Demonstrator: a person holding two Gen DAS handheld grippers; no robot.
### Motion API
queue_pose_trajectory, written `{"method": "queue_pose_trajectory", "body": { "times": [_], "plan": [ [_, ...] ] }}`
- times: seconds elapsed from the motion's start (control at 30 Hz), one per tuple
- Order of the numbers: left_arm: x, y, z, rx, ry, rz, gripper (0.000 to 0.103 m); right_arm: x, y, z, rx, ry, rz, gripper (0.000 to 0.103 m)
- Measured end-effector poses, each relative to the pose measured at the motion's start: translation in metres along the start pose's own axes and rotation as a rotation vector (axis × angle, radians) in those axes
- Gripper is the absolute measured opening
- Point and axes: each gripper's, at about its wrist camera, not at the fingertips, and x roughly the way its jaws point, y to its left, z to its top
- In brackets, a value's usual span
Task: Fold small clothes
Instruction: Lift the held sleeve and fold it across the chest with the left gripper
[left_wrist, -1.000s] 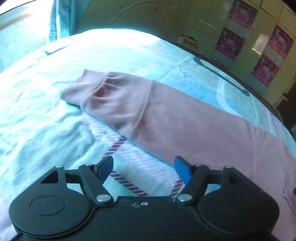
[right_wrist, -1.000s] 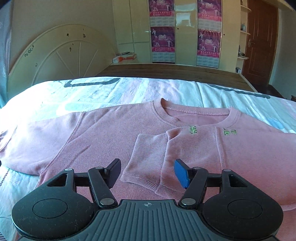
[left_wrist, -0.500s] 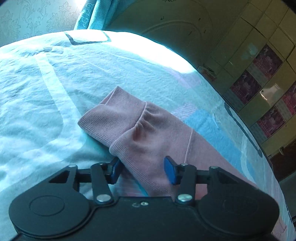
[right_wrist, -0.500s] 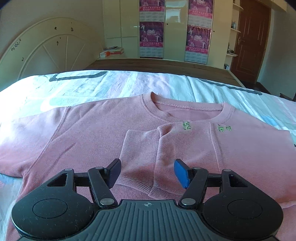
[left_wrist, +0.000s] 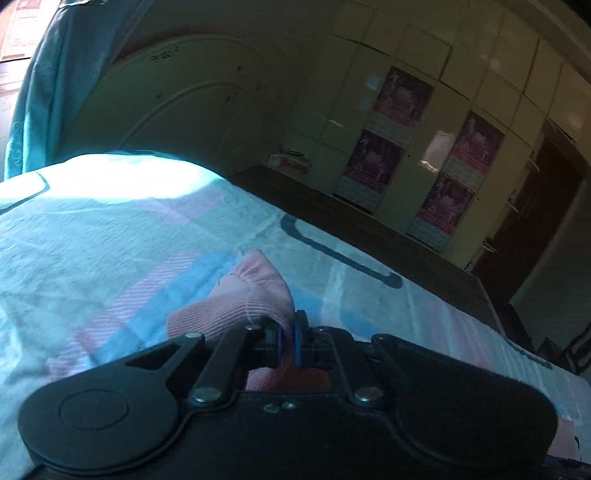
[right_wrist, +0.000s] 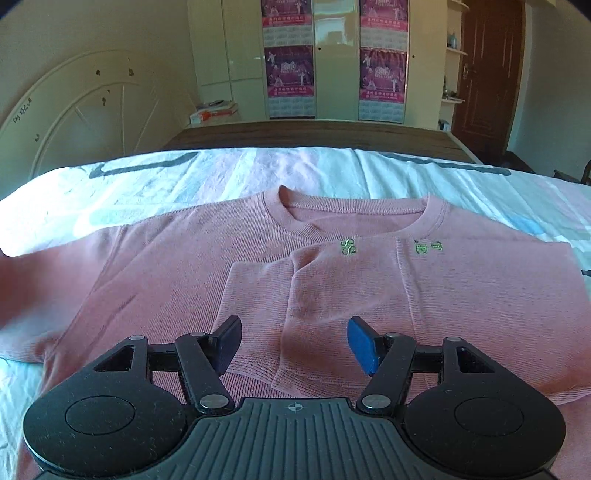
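Observation:
A pink knit sweater (right_wrist: 177, 280) lies flat on the bed, neck hole at the far side. One sleeve is folded across its chest, cuff (right_wrist: 255, 295) toward me. My right gripper (right_wrist: 295, 341) hovers open just above that folded cuff, nothing between its fingers. In the left wrist view my left gripper (left_wrist: 287, 341) is shut on the other sleeve's cuff (left_wrist: 251, 291), which bunches up in front of the blue pads, lifted off the sheet.
The bed carries a pale sheet (right_wrist: 221, 173) with blue, pink and grey patches. A rounded cream headboard (right_wrist: 85, 122) stands at the left. Wardrobe doors with posters (right_wrist: 288, 70) and a dark door (right_wrist: 487, 74) line the far wall.
My left gripper closed on the sleeve cuff and lifted it, tilting up so the wall and wardrobe fill its view. The right gripper stayed nearly in place above the folded sleeve.

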Motion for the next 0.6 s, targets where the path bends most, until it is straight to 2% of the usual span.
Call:
{"method": "queue_pose_trajectory", "body": {
  "times": [0.13,0.27,0.37,0.43,0.5,0.6],
  "plan": [
    [0.006,-0.097,-0.015,0.111,0.047,-0.174,0.005,-0.02,-0.021,0.002,0.026,-0.038,0.033,0.063],
    [0.016,-0.198,-0.06,0.242,0.119,-0.329,0.005,-0.044,-0.054,0.001,0.061,-0.067,0.037,0.063],
    [0.029,-0.255,-0.106,0.33,0.194,-0.398,0.005,-0.061,-0.086,-0.005,0.088,-0.071,0.027,0.063],
    [0.041,-0.283,-0.139,0.399,0.274,-0.406,0.007,-0.069,-0.106,-0.009,0.109,-0.068,0.023,0.063],
    [0.052,-0.294,-0.17,0.472,0.33,-0.379,0.021,-0.074,-0.122,-0.013,0.13,-0.058,0.031,0.063],
    [0.052,-0.293,-0.19,0.52,0.377,-0.345,0.029,-0.079,-0.135,-0.017,0.164,-0.046,0.07,0.063]
  ]
}}
